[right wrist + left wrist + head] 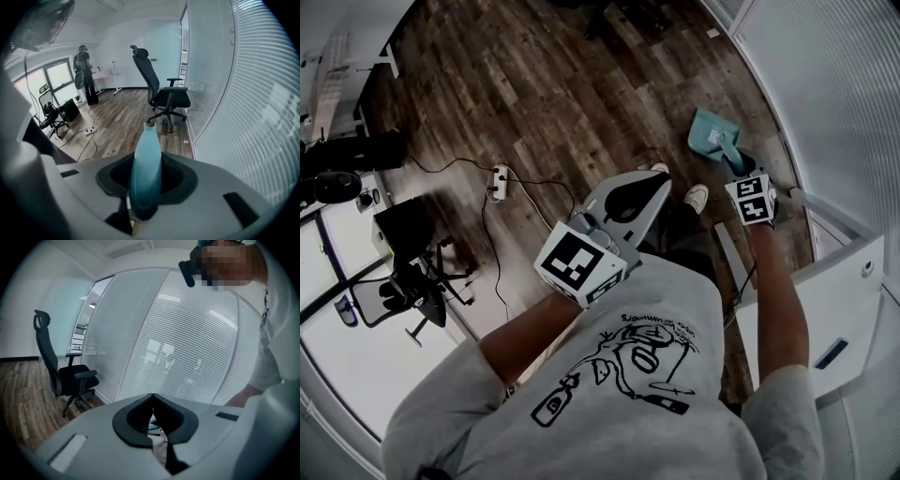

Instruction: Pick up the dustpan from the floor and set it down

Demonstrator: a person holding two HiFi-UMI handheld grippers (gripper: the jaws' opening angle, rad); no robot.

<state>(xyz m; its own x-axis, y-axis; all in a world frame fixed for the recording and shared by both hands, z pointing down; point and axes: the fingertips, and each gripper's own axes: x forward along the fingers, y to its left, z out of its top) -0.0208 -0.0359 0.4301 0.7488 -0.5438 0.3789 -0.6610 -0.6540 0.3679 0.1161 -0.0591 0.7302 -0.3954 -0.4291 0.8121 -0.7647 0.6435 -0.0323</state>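
Right gripper view: right hand-held gripper (146, 185) clamps dustpan (146, 157) beside glass wall (243, 93); lift apparently done, set-down remains. Left hand-held gripper (152, 401) closed, empty.

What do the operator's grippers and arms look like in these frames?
The left gripper and right gripper are pale grey moulded shells, with black pads lining the jaws. Each carries a white marker cube printed with black squares. The person wears a grey short-sleeved T-shirt with a black line drawing on it.

Dustpan (710, 134) in right claw (734, 161), near partition (834, 84)
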